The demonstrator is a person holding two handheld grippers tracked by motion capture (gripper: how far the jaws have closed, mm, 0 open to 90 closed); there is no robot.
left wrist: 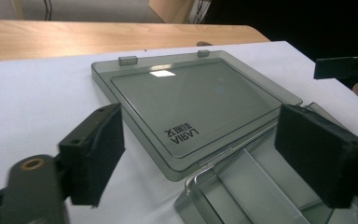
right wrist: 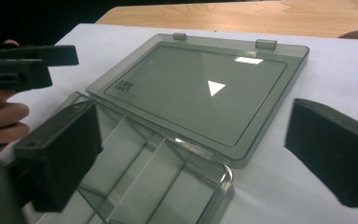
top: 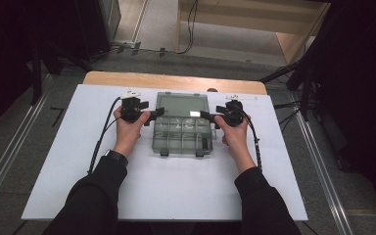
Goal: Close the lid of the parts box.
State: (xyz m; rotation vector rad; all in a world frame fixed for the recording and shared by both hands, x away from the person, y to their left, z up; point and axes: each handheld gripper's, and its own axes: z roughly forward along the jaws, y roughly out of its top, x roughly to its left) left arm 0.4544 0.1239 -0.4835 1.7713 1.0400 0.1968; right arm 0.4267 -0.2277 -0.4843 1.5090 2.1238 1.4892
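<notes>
A smoky clear compartment box lies open on the white sheet, its divided tray (top: 182,139) nearest me and its lid (top: 182,105) folded flat behind it. My left gripper (top: 157,114) reaches in from the left at the hinge line. Its jaws stand open astride the hinge corner (left wrist: 205,154), where lid (left wrist: 191,98) meets tray (left wrist: 256,186), and the pads (left wrist: 98,154) touch nothing. My right gripper (top: 206,116) mirrors it at the right end of the hinge, open (right wrist: 196,154) around the corner of lid (right wrist: 191,88) and tray (right wrist: 144,182).
The white sheet (top: 176,196) covers a wooden table whose far edge (top: 176,81) shows behind the lid. Two latches (top: 164,153) hang off the tray's near wall. Cables and dark stands flank the table on the floor.
</notes>
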